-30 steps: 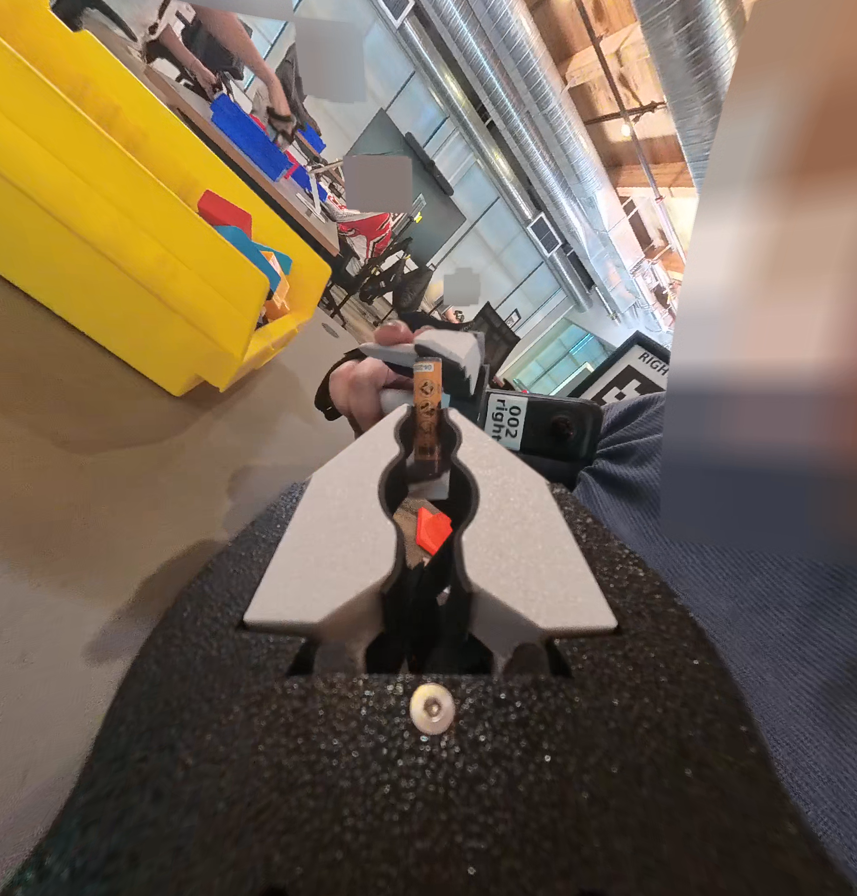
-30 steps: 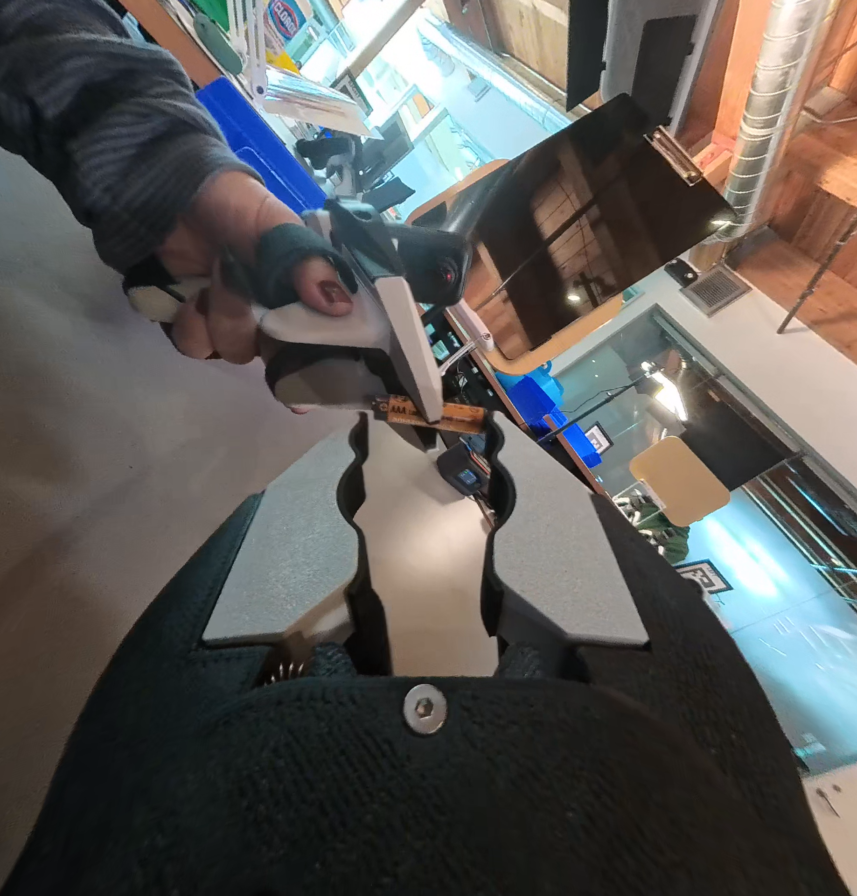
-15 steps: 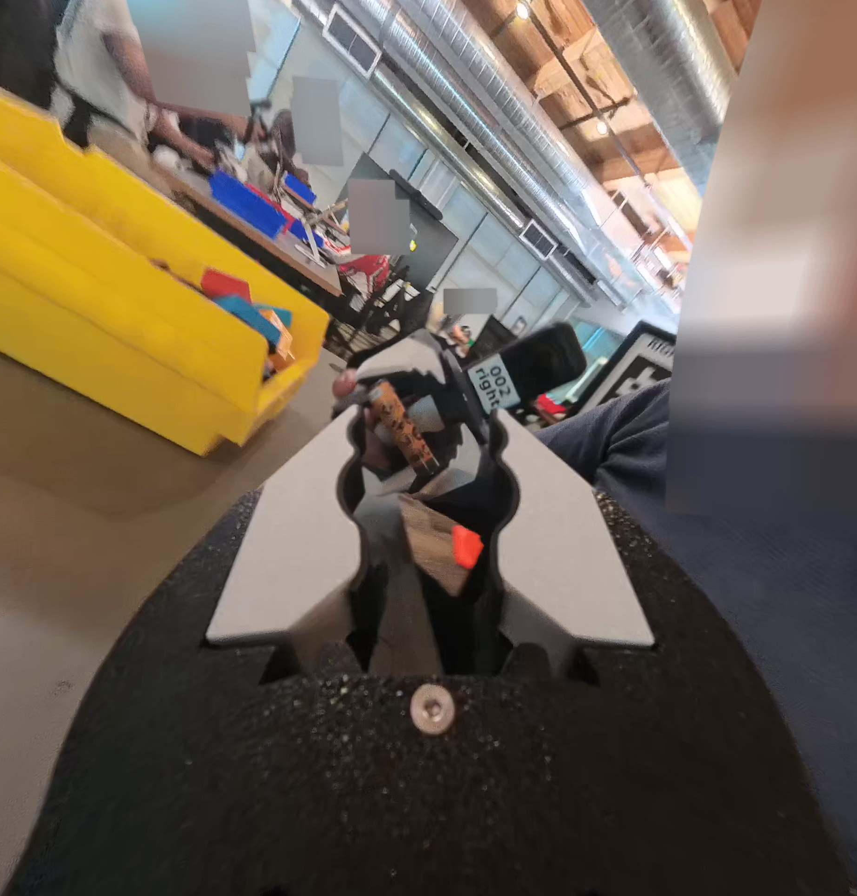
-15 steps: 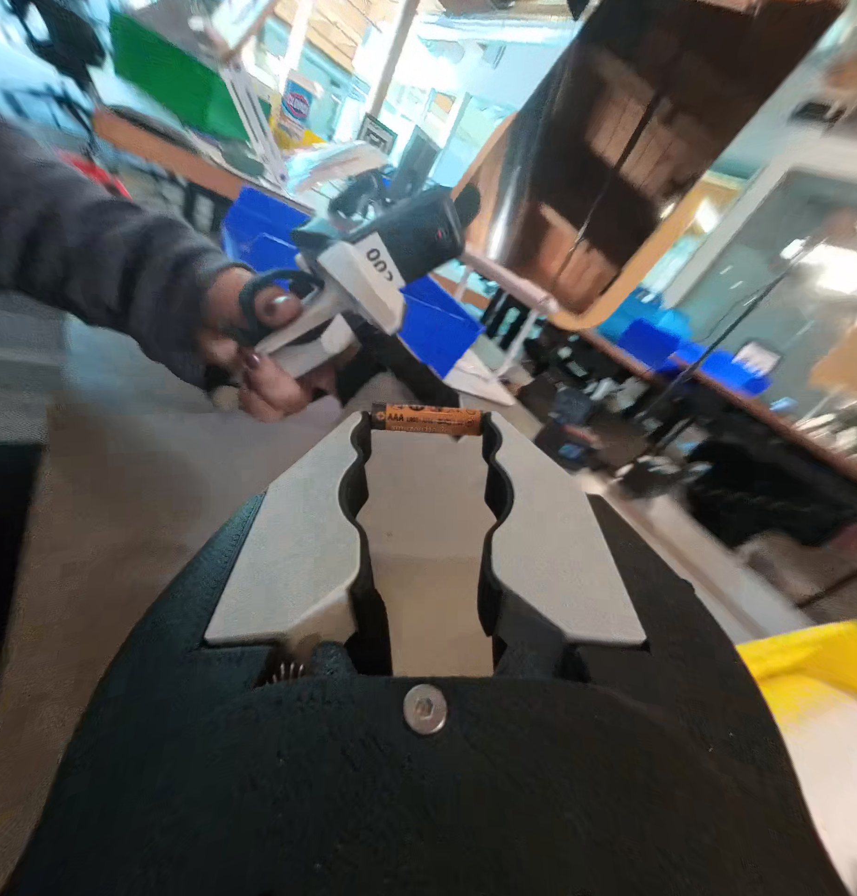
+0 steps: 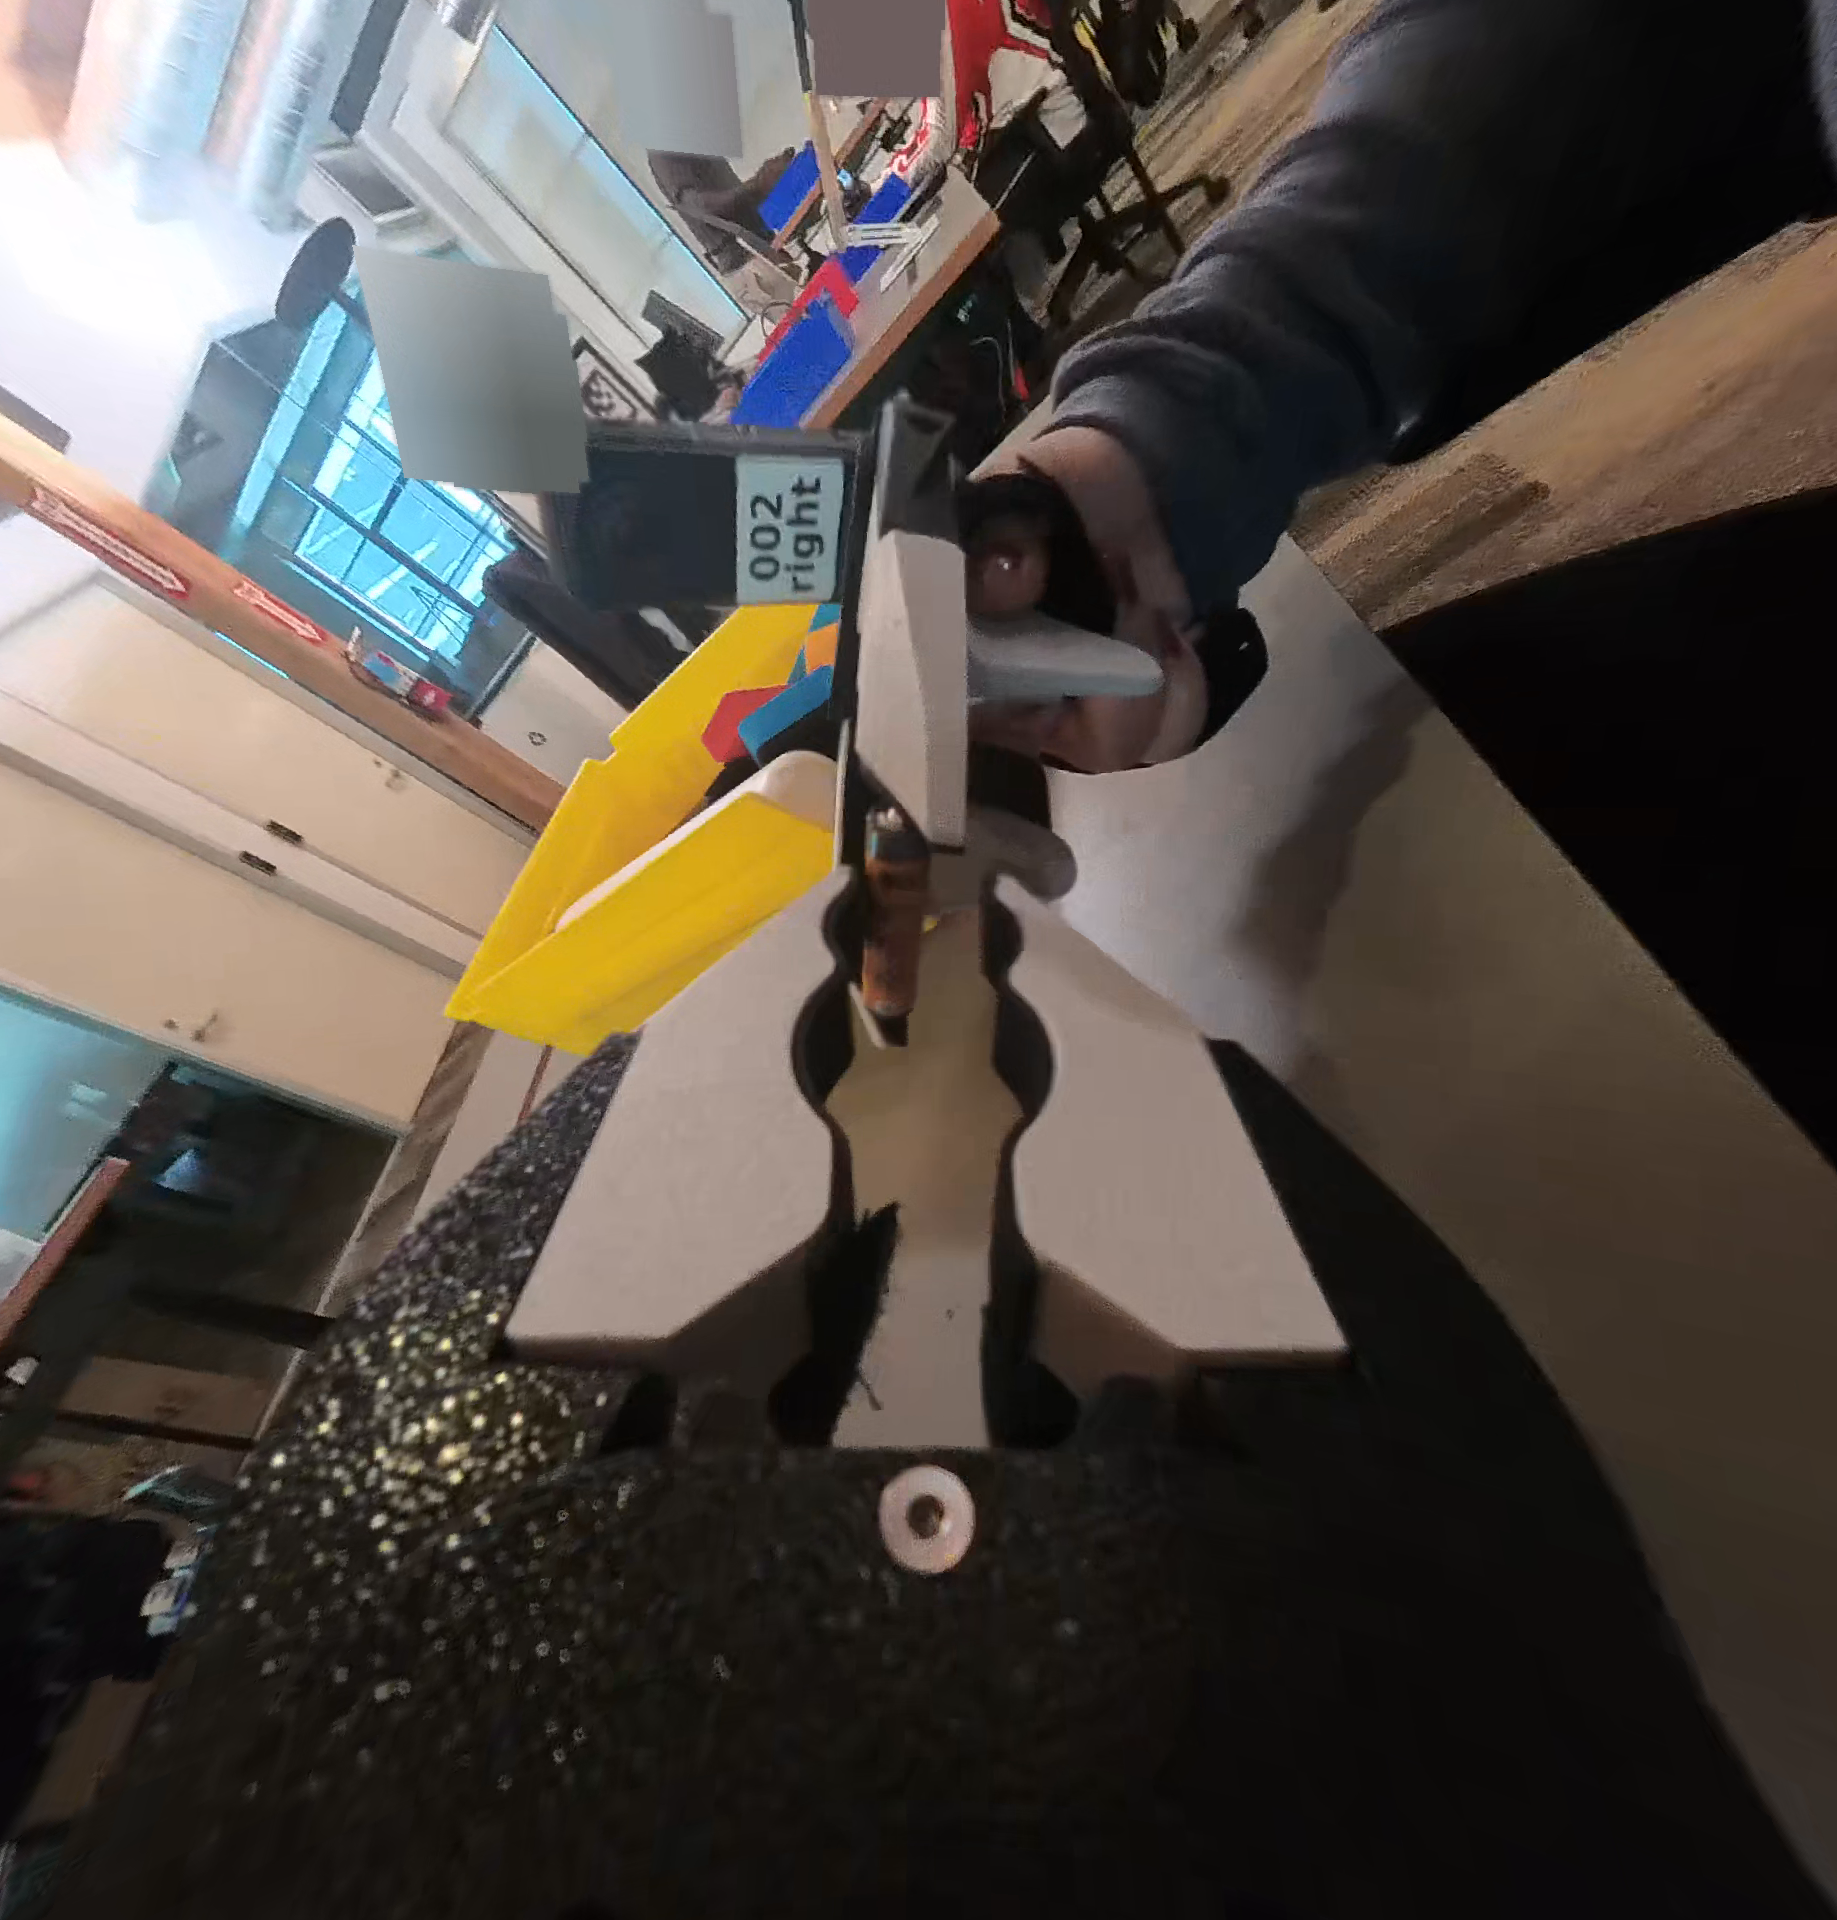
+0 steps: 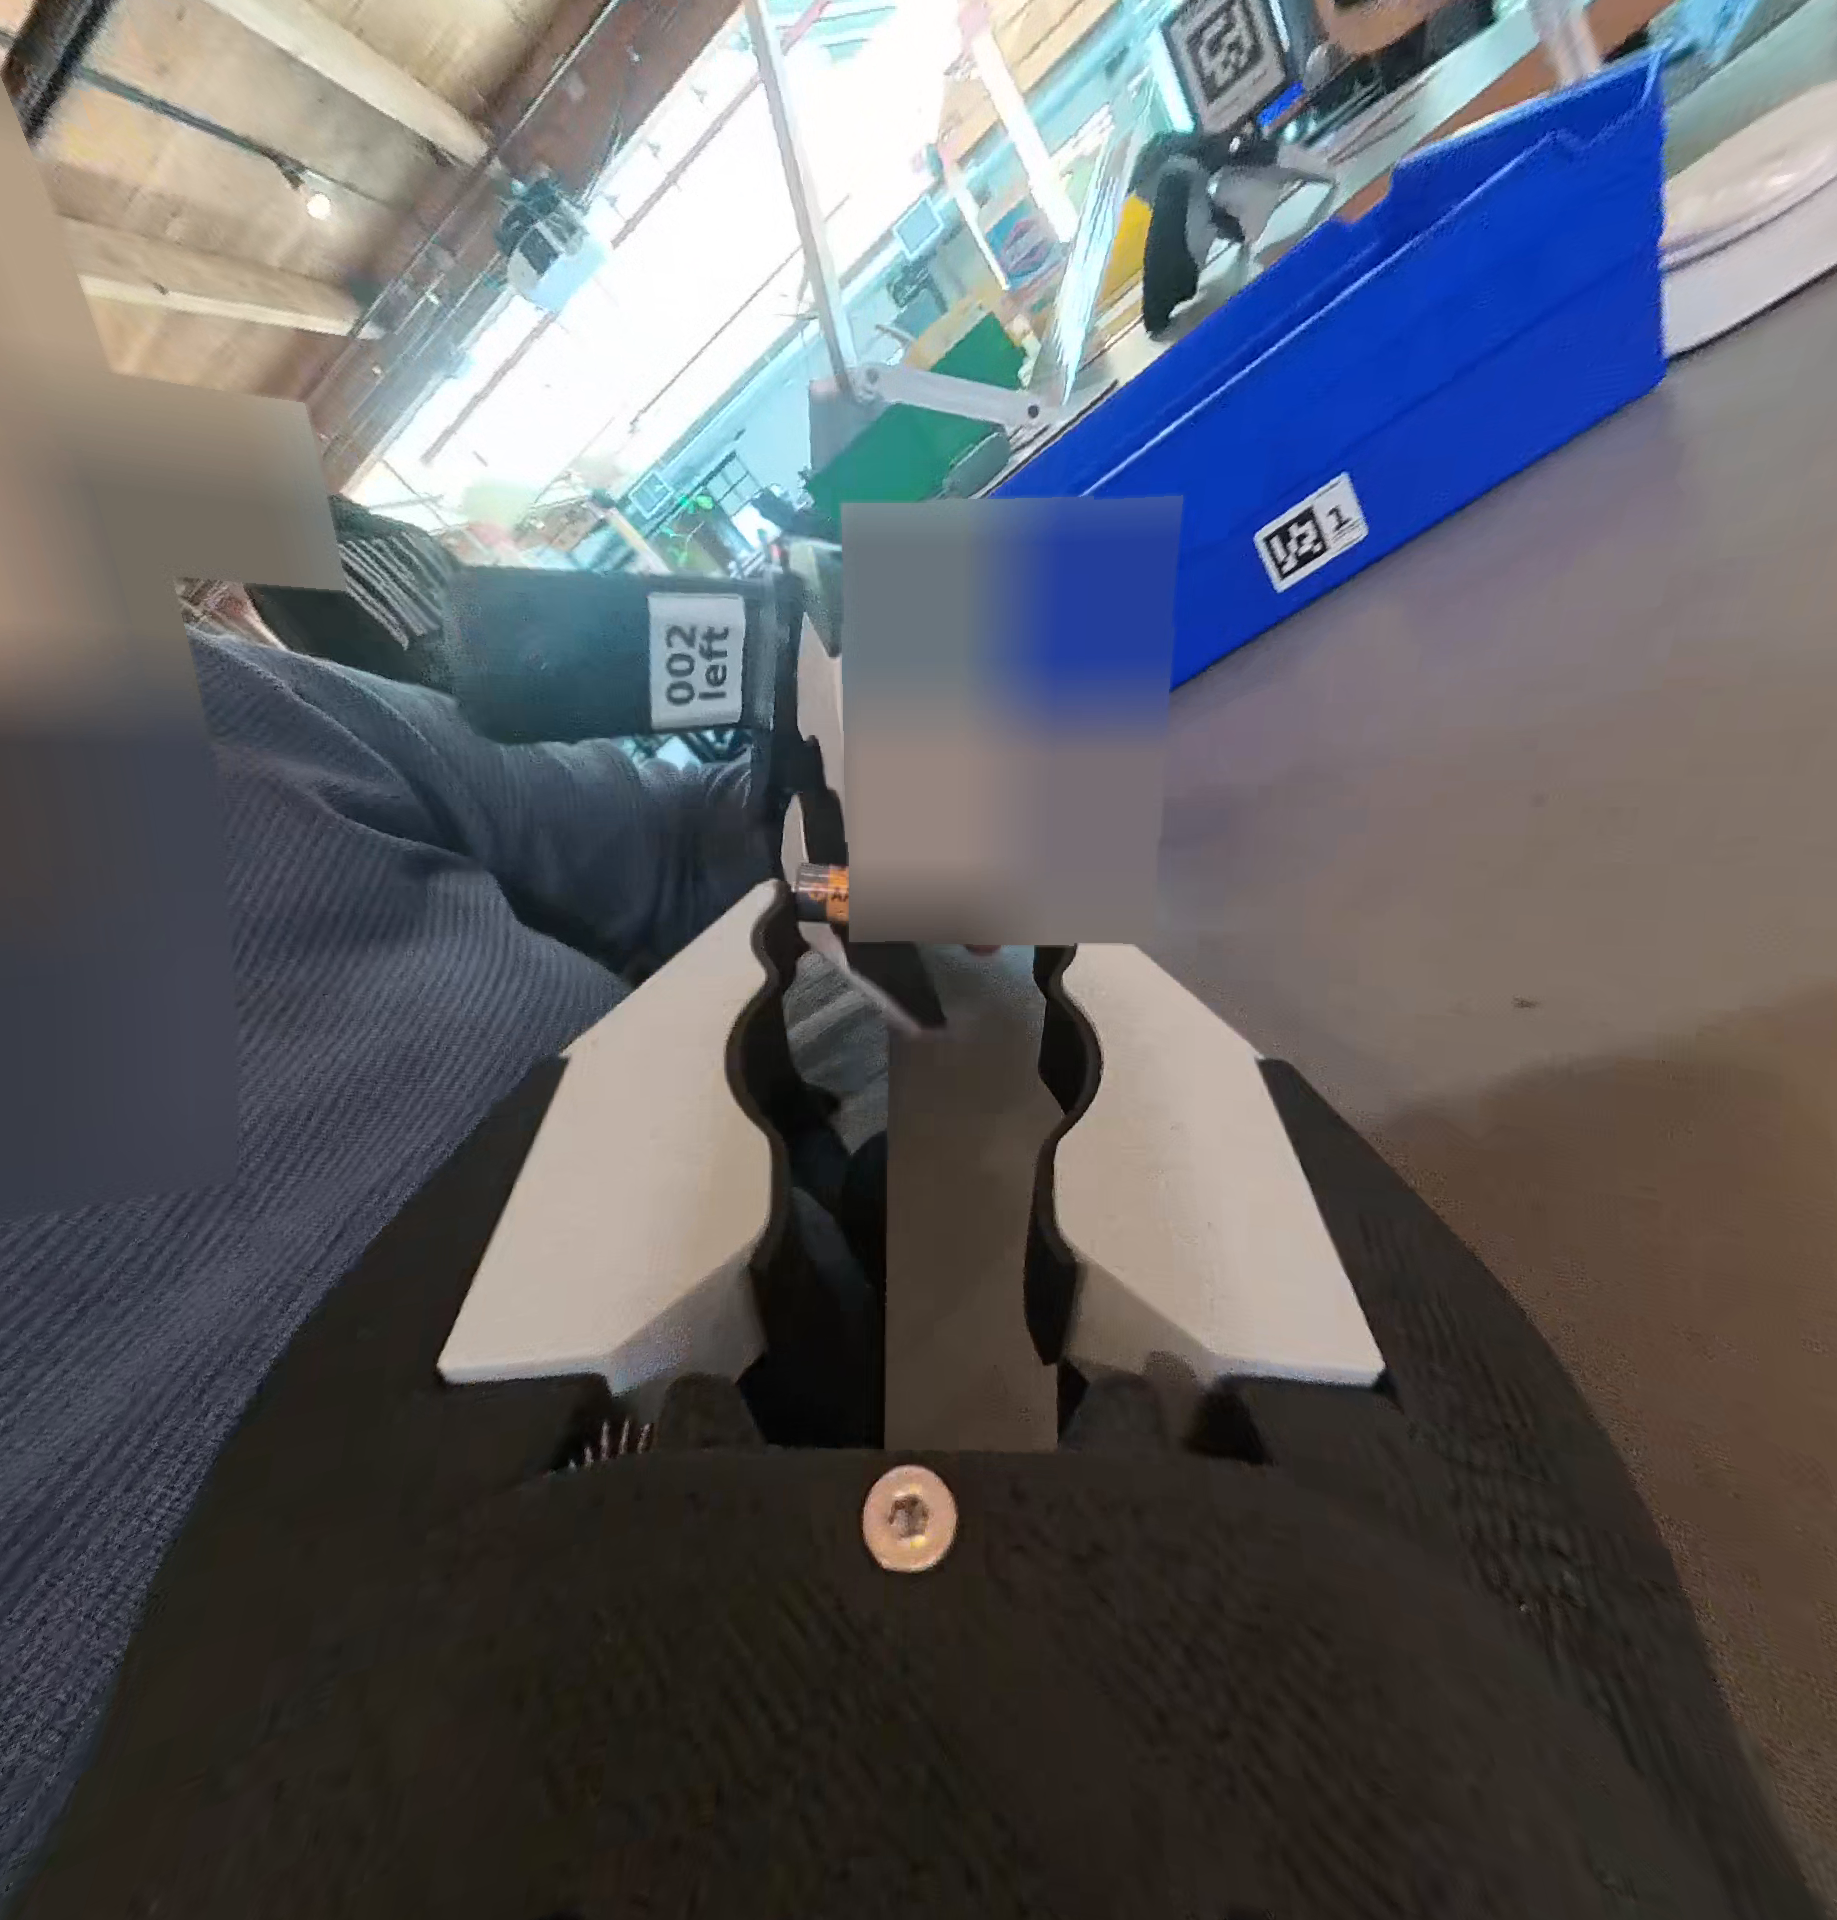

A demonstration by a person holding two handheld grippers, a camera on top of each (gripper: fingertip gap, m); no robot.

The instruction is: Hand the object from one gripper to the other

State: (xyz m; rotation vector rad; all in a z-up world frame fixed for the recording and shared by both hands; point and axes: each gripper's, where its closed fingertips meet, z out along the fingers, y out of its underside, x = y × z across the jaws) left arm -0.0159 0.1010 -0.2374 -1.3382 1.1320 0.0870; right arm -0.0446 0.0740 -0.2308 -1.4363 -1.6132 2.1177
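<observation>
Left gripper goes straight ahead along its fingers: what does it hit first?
Likely the orange-and-black cylindrical battery, already between the open tips of the left gripper, nearer one finger. Just beyond stands a grey finger of the right gripper, which holds the battery. Depth is unclear.

We see a small orange-and-black AAA battery, a slim cylinder, held up off the table. In the left wrist view it stands nearly upright; in the right wrist view only one end shows beside a blurred patch.
</observation>
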